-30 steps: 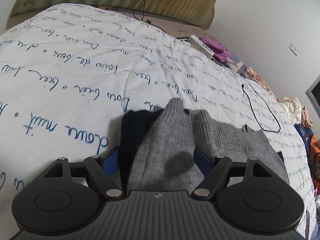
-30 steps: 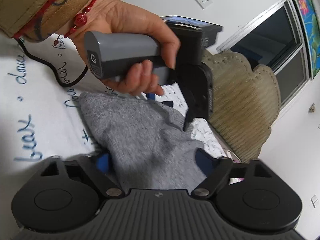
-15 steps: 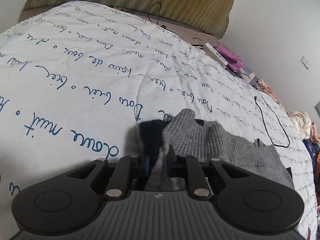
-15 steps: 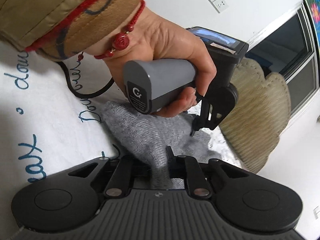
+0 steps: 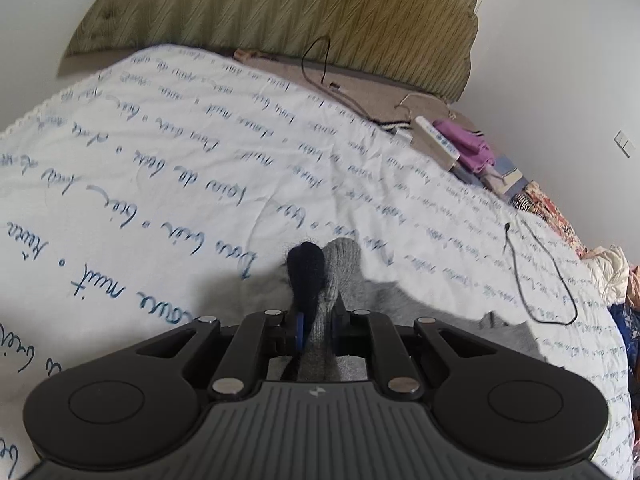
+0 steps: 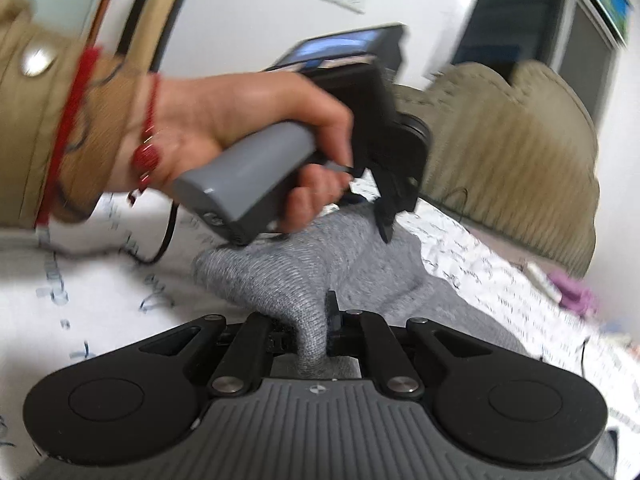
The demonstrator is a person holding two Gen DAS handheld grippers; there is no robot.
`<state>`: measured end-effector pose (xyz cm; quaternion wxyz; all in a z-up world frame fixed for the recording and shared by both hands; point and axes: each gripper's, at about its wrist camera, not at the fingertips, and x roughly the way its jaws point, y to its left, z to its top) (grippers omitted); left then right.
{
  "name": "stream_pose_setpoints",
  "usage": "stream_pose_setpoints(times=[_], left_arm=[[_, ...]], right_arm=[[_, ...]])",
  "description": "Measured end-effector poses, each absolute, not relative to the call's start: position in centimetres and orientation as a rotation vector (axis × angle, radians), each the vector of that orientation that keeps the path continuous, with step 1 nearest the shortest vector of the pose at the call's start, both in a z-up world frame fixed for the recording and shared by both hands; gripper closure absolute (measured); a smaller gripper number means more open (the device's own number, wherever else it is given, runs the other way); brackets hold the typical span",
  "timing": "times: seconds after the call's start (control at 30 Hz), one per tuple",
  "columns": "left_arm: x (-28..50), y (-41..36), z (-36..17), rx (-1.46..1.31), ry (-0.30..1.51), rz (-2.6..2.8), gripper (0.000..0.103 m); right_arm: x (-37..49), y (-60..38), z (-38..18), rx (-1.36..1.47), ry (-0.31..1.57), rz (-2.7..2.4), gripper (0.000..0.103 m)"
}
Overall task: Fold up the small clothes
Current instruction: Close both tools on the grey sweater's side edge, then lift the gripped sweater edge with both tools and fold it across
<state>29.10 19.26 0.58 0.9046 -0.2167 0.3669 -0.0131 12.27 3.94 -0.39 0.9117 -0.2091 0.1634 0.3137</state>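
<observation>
On a bed, the left gripper (image 5: 318, 326) clamps a pinch of a grey knit garment (image 5: 340, 268) together with a dark navy cloth (image 5: 306, 272), both bunched upward between its narrowed jaws at 12 o'clock from the tool's body. The rest of the grey knit trails off toward 3 o'clock over a white bedspread (image 5: 160, 184) printed with blue script. Farther out, at 2 o'clock, a black cable (image 5: 536, 264) loops across the spread; beyond it lie a white remote (image 5: 436, 142) and purple cloth (image 5: 464, 144), with an olive headboard (image 5: 280, 12) at 12 o'clock. In the blurred right wrist view, the right gripper (image 6: 316, 332) likewise pinches a raised fold of the grey knit, and just past it, at 12 o'clock, the person's left hand (image 6: 248, 120) grips the other tool's grey handle (image 6: 248, 192) above the fabric.
</observation>
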Motion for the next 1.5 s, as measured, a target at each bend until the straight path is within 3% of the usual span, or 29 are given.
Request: stream_pose_setpoints(times=[0.33,0.7,1.5], left_arm=[[29.1,12.9,5.2,-0.423,0.699,-0.024,0.092],[30.0,3.8,6.7,-0.303,0.689,-0.074,0.092],[34.0,-13.4,-0.9,-0.127,0.826,-0.187,0.091]], right_arm=[[11.7,-4.4,2.0,-0.218,0.312,0.558,0.095],[11.9,-12.5,1.3,-0.091,0.338,0.444,0.095],[13.0,-25.3,-4.6,0.281,0.528,0.309,0.094]])
